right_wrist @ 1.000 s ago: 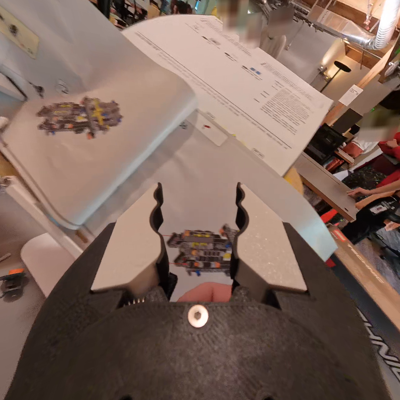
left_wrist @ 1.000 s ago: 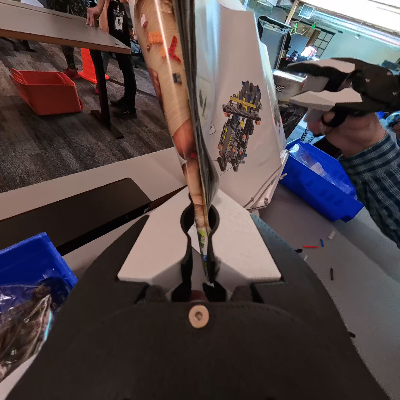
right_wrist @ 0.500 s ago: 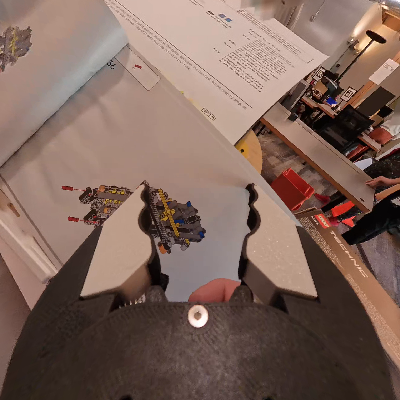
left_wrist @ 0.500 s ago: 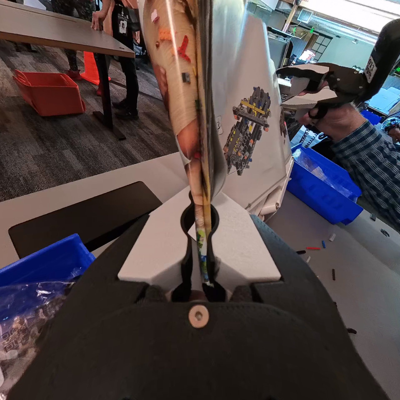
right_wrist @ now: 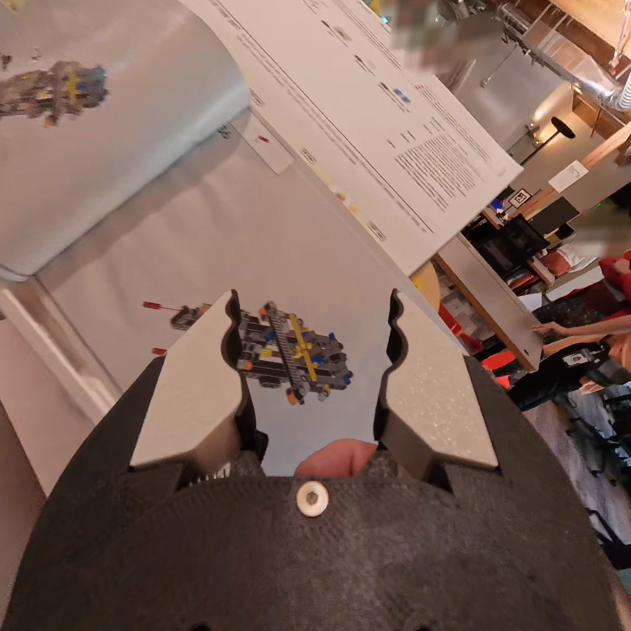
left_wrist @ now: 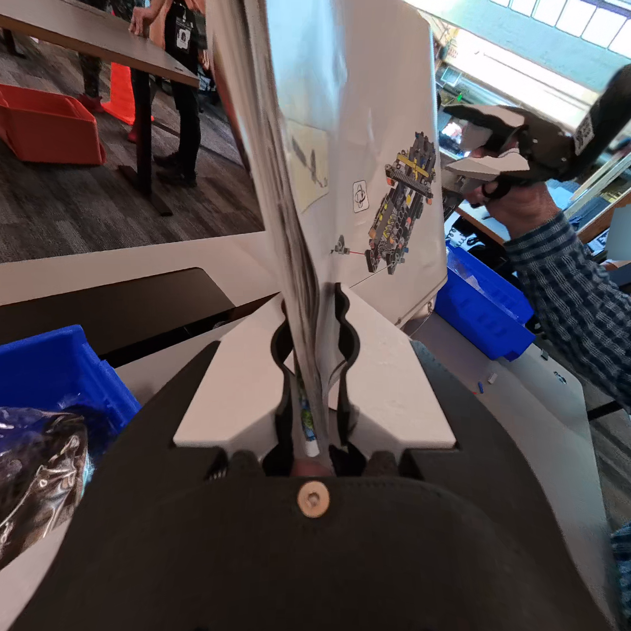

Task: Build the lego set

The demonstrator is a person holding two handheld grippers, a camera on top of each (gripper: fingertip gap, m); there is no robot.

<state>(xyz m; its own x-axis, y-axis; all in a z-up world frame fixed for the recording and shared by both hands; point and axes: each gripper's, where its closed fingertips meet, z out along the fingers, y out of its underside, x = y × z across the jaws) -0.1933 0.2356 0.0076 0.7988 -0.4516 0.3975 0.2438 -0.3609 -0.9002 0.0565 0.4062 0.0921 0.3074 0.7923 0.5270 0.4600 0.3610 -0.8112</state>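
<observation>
Between left claw [left_wrist: 314,368] fingers: one booklet [left_wrist: 358,153], edge-on, pages blurred, fingers slightly apart, grip unclear. Right claw [right_wrist: 312,345] beside booklet, apart. Two blue bins [left_wrist: 478,307] flank it.

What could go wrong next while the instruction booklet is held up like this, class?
1. The left hand-held gripper has a visible gap around the instruction booklet, so the booklet could slip or flop shut.
2. The right hand-held gripper is open close to the page; closing it carelessly might crease or tear the paper.
</observation>
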